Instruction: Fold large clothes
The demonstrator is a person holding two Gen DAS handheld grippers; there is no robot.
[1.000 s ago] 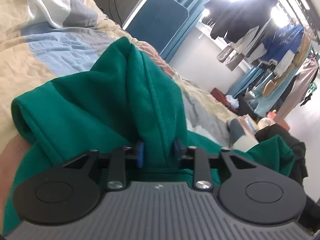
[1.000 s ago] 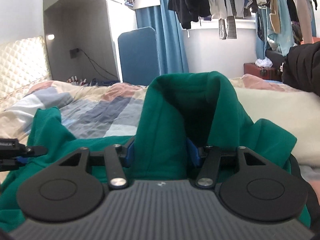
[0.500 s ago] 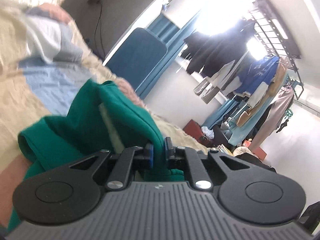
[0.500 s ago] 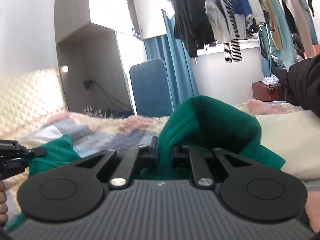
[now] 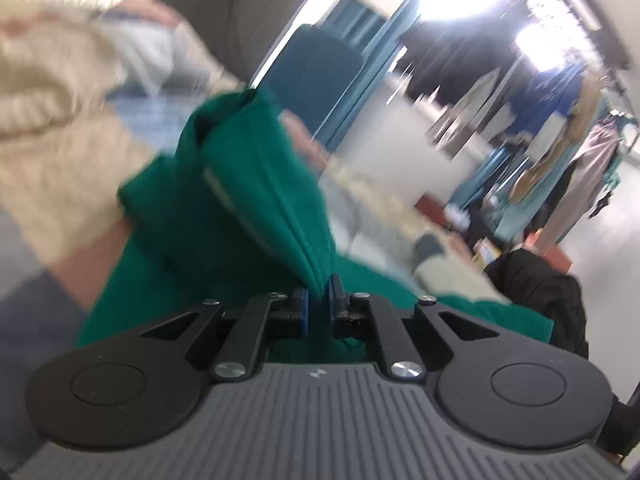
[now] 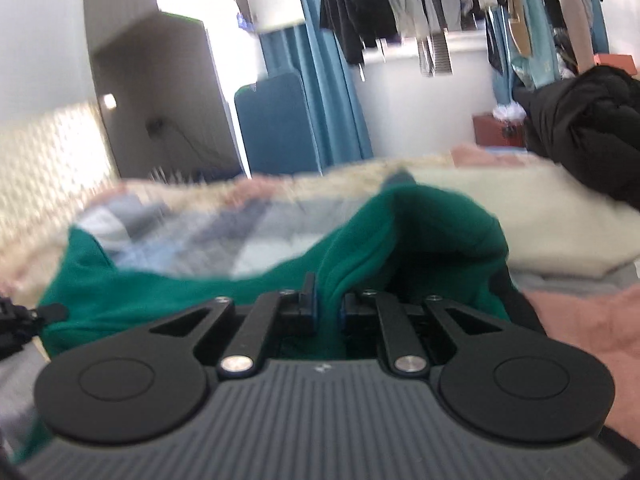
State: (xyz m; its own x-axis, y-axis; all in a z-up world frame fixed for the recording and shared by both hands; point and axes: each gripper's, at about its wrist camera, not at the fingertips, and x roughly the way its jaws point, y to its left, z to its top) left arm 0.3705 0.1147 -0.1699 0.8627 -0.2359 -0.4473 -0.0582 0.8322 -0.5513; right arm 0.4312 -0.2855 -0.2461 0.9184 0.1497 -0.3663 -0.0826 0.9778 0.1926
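A green sweatshirt (image 5: 224, 200) lies bunched on a patchwork bedspread (image 5: 60, 168). My left gripper (image 5: 318, 300) is shut on a pinched fold of its green fabric, which rises in a peak ahead of the blue pads. In the right wrist view my right gripper (image 6: 328, 302) is likewise shut on a fold of the green sweatshirt (image 6: 420, 240), whose cloth stretches left toward the tip of the left gripper (image 6: 24, 318) at the picture's edge. Both views are blurred by motion.
A cream pillow (image 6: 540, 216) and a black jacket (image 6: 592, 128) lie at the right of the bed. A blue padded panel (image 6: 276, 120), blue curtains and a rail of hanging clothes (image 6: 440, 8) stand behind. A quilted headboard (image 6: 44, 152) is at the left.
Both grippers went from standing open around the green cloth to shut on it. Both have since lifted and carried the fabric, which now hangs stretched between them.
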